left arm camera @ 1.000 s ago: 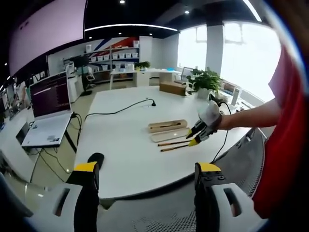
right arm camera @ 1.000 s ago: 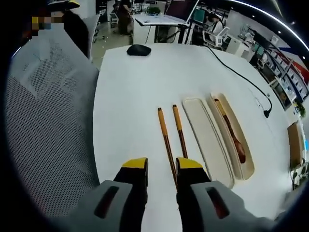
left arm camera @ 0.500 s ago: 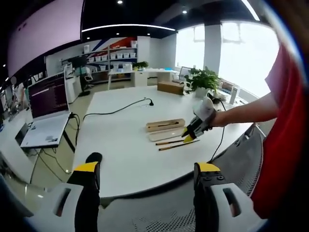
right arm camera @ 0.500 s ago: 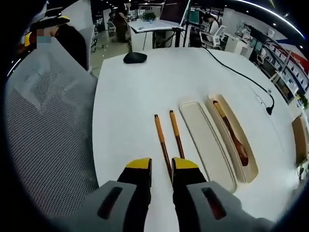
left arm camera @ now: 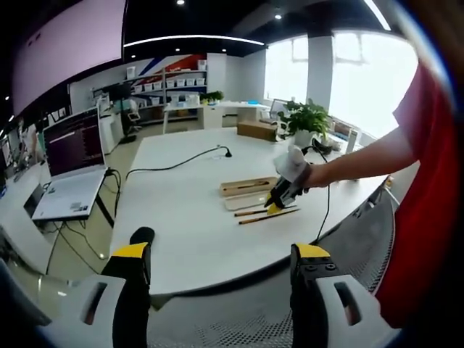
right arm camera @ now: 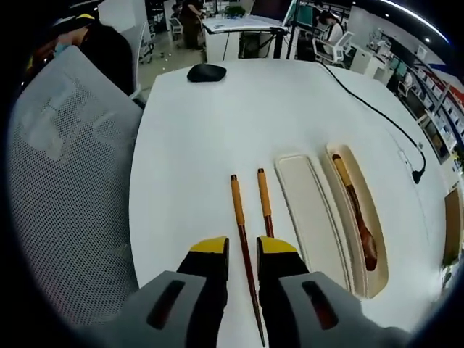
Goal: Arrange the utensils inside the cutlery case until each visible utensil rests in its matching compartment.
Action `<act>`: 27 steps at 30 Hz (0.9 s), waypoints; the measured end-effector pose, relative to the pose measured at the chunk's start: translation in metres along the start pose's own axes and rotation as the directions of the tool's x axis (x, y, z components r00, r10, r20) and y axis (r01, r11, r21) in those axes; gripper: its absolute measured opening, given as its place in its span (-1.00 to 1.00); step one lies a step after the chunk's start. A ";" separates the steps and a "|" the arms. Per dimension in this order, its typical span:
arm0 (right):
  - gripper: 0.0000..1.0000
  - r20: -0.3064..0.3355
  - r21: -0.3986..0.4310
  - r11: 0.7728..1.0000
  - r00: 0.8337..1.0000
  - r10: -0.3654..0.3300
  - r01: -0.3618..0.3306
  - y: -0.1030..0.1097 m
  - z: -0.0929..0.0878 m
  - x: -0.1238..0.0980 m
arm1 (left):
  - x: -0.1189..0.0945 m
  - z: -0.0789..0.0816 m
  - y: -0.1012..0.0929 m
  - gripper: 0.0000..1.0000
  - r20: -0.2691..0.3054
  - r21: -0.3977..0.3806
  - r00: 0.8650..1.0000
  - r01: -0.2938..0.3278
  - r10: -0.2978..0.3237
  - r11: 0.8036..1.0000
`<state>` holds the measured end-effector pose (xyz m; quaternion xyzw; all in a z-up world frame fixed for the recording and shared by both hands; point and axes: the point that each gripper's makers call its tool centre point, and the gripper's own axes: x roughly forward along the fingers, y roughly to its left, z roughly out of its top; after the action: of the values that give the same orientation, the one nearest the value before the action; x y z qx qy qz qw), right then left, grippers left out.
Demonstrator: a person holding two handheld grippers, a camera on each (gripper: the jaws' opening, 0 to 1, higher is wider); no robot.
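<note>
White bench (right arm camera: 188, 145) carries the open cutlery case (right arm camera: 362, 268) with the spoon (right arm camera: 355, 210) already in its far tray; the lid (right arm camera: 308, 210) lies beside it and two chopsticks (right arm camera: 239, 210) lie loose just beside that. Right claw (right arm camera: 243, 250) straddles one chopstick, jaws narrowly parted, lined up lengthwise for a pinch; contact hard to tell. Left claw (left arm camera: 217, 254) idles wide open off the bench edge.

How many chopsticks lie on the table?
2. One chopstick runs down between the right gripper's jaws; the other chopstick lies beside it, next to the empty tray.
</note>
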<state>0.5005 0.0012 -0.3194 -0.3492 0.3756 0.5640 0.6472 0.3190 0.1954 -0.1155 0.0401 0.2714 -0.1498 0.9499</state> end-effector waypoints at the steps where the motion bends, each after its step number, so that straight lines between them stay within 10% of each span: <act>1: -0.76 -0.007 -0.003 1.000 1.000 -0.002 0.002 -0.001 0.000 0.001 | 0.000 -0.002 0.001 0.63 -0.002 -0.004 1.000 -0.001 0.001 1.000; 27: -0.78 -0.166 -0.074 0.996 0.986 0.028 -0.041 -0.007 -0.022 0.027 | -0.006 -0.017 0.005 0.61 -0.017 -0.036 0.999 -0.028 0.027 0.999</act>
<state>0.5079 -0.0067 -0.3536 -0.4131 0.4116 0.5584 0.5901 0.3074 0.2045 -0.1273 0.0281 0.2814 -0.1316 0.9501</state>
